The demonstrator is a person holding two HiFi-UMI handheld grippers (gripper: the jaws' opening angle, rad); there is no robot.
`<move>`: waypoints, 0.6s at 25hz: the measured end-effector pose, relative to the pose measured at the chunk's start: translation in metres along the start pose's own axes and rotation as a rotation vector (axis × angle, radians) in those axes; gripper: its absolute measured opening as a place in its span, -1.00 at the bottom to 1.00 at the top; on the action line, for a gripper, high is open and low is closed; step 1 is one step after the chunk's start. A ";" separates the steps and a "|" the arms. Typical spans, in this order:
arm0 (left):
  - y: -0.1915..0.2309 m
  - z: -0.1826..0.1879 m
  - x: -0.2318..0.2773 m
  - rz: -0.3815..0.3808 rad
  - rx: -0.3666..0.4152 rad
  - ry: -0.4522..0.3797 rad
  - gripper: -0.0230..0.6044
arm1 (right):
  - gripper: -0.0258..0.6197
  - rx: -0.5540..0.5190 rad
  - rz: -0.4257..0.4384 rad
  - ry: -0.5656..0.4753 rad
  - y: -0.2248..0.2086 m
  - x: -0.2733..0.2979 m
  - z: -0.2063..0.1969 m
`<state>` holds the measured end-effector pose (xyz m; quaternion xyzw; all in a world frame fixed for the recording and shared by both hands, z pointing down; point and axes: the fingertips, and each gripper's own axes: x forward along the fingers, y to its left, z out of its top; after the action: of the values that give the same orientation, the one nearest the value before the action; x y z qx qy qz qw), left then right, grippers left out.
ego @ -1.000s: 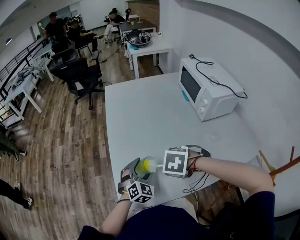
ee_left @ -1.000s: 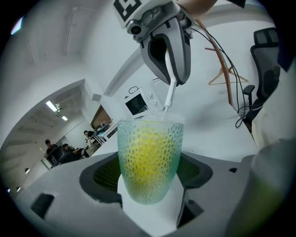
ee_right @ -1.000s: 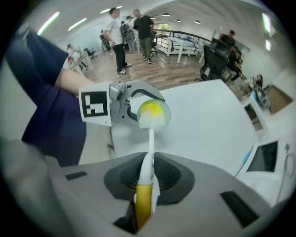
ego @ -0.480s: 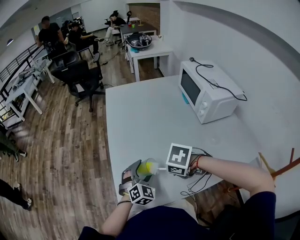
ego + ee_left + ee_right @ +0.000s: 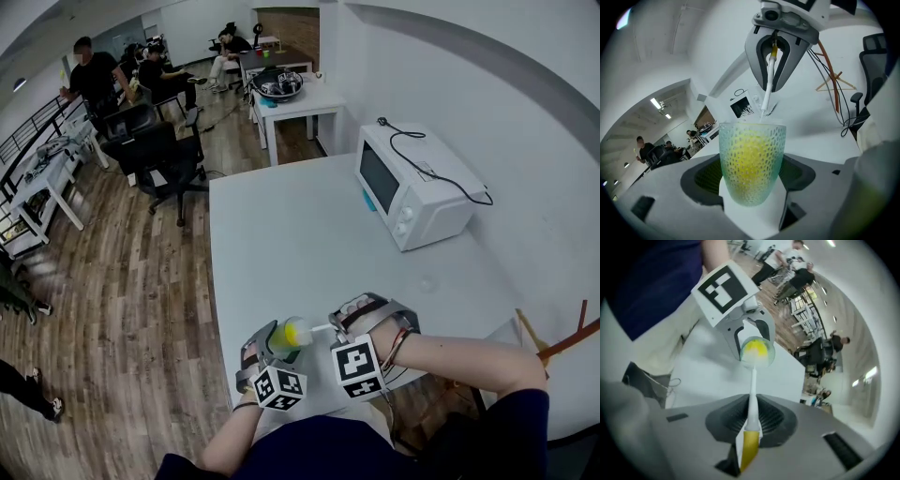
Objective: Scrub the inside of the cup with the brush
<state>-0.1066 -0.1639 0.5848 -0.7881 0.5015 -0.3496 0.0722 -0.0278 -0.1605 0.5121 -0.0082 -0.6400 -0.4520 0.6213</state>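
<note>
My left gripper (image 5: 265,349) is shut on a translucent green dimpled cup (image 5: 286,336) (image 5: 752,164), held above the near left corner of the white table (image 5: 309,234). The cup lies tilted with its mouth toward my right gripper (image 5: 345,322). That gripper is shut on a brush with a white stem and yellow handle (image 5: 751,425). The brush's yellow head (image 5: 756,349) sits inside the cup (image 5: 757,351), glowing yellow through the wall. In the left gripper view the right gripper (image 5: 774,61) hangs above the cup's rim with the white stem (image 5: 767,84) running down into it.
A white microwave (image 5: 412,192) with a black cable on top stands at the table's right, with a blue thing beside it. Wooden sticks (image 5: 553,339) poke up at the far right. Black cables (image 5: 394,366) trail by my right wrist. People sit and stand at desks in the room's far left.
My right gripper has rolled, its marker cube swinging from above the wrist down toward me. The brush head stays inside the cup, and the left gripper has barely moved.
</note>
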 end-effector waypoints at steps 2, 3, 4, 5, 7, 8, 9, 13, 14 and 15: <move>0.000 -0.002 -0.001 0.000 -0.016 0.005 0.26 | -0.76 -0.145 -0.129 0.029 -0.007 -0.003 0.004; 0.001 -0.002 -0.001 0.001 -0.025 0.006 0.26 | -0.76 -0.196 -0.184 0.035 -0.010 -0.006 0.007; 0.002 -0.001 0.000 0.003 -0.034 0.006 0.26 | -0.76 -0.231 -0.231 0.037 -0.013 -0.007 0.009; 0.004 -0.001 0.001 0.005 -0.040 0.005 0.26 | -0.76 -0.264 -0.274 0.039 -0.015 -0.009 0.011; 0.005 0.000 0.002 0.007 -0.050 0.002 0.26 | -0.76 -0.339 -0.349 0.054 -0.019 -0.011 0.011; 0.006 0.000 0.003 0.008 -0.054 0.000 0.26 | -0.76 -0.370 -0.375 0.062 -0.020 -0.011 0.011; 0.006 0.001 0.003 0.008 -0.056 -0.002 0.26 | -0.76 -0.387 -0.392 0.067 -0.020 -0.012 0.010; 0.004 0.005 0.008 0.006 -0.058 -0.003 0.26 | -0.76 -0.358 -0.379 0.071 -0.019 -0.010 0.004; 0.003 0.006 0.010 0.004 -0.058 -0.003 0.26 | -0.76 -0.351 -0.374 0.071 -0.019 -0.009 0.002; 0.002 0.006 0.012 0.003 -0.057 -0.004 0.26 | -0.76 -0.346 -0.371 0.071 -0.019 -0.009 0.000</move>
<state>-0.1017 -0.1762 0.5848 -0.7898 0.5122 -0.3334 0.0510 -0.0366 -0.1666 0.4945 0.0188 -0.5215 -0.6610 0.5392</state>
